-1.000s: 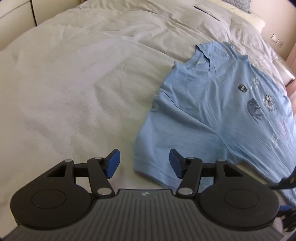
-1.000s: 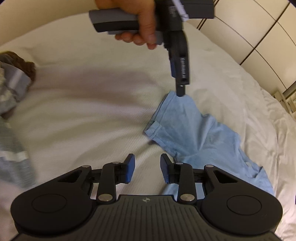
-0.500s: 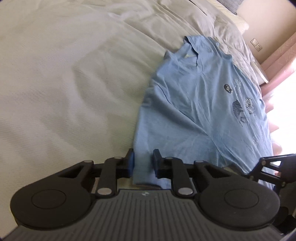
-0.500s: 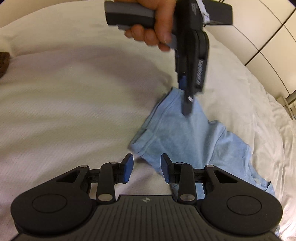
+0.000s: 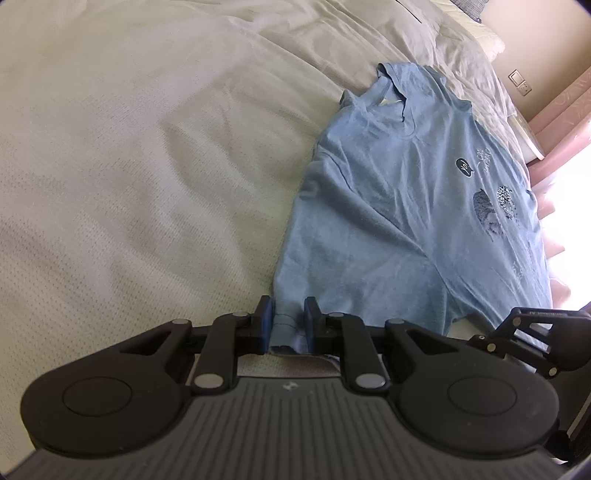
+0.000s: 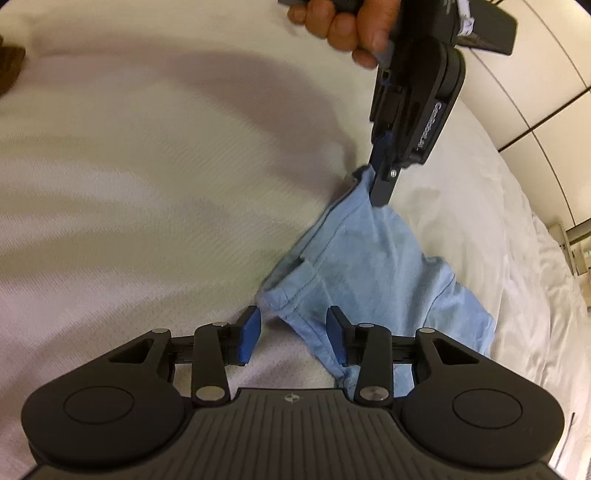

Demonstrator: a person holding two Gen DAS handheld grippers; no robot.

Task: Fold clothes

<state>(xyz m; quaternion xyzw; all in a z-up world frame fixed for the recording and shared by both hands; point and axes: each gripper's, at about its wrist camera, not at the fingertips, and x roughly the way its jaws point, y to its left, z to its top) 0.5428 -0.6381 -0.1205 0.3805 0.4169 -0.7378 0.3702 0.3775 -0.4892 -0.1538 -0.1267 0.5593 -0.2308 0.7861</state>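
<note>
A: T-shirt [image 5: 399,221], light blue, is already pinched at one corner. The left gripper [image 5: 288,325] has its blue pads pressed on a bunched bit of hem, the jaws still closing a touch on the cloth. From there the shirt runs away from the claw, printed front up, collar at the far end, flat on the pale bedspread [image 5: 129,166].

B: And the right gripper [image 6: 293,334]?

A: Narrow to middling and opening. The sleeve cuff [image 6: 284,301] lies just ahead of and partly between the pads, but they don't press on it. Beyond it, the left claw, held in a hand [image 6: 343,26], lifts its corner into a little peak.

B: How will it handle?

A: Thin jersey, I'd judge: light, limp, no stiffness. It drapes from wherever it's held and will sag between two grips. Best taken on the stitched edges, hem or cuff, where the doubled cloth gives the pads something to bite and slips less.
</note>
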